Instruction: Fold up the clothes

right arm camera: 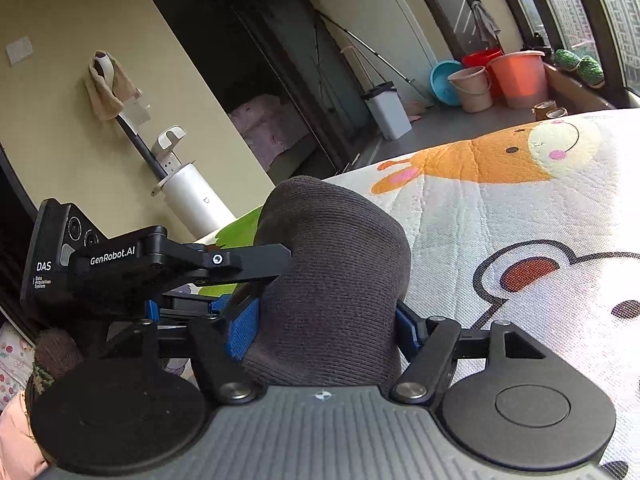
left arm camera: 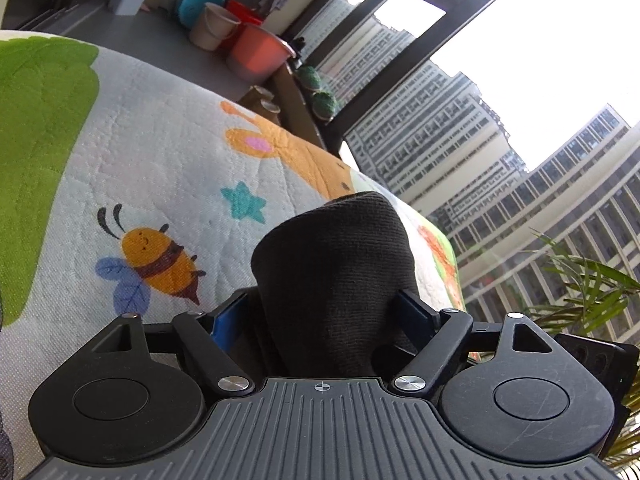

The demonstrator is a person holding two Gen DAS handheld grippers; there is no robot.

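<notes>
Closest to me, my left gripper [left arm camera: 326, 312] pinches a bunched fold of the dark grey ribbed knit garment [left arm camera: 332, 272], which rises between its blue pads. My right gripper [right arm camera: 324, 320] clamps the same knit just beside the left one. Beneath lies the white quilted cartoon-print mat [left arm camera: 160, 152]. Farther off stand an orange plastic bucket [right arm camera: 518, 78] and a beige one [right arm camera: 472, 88].

Bare quilted mat [right arm camera: 500, 216] ahead; dark knit garment [right arm camera: 332, 280] filling both jaws.
</notes>
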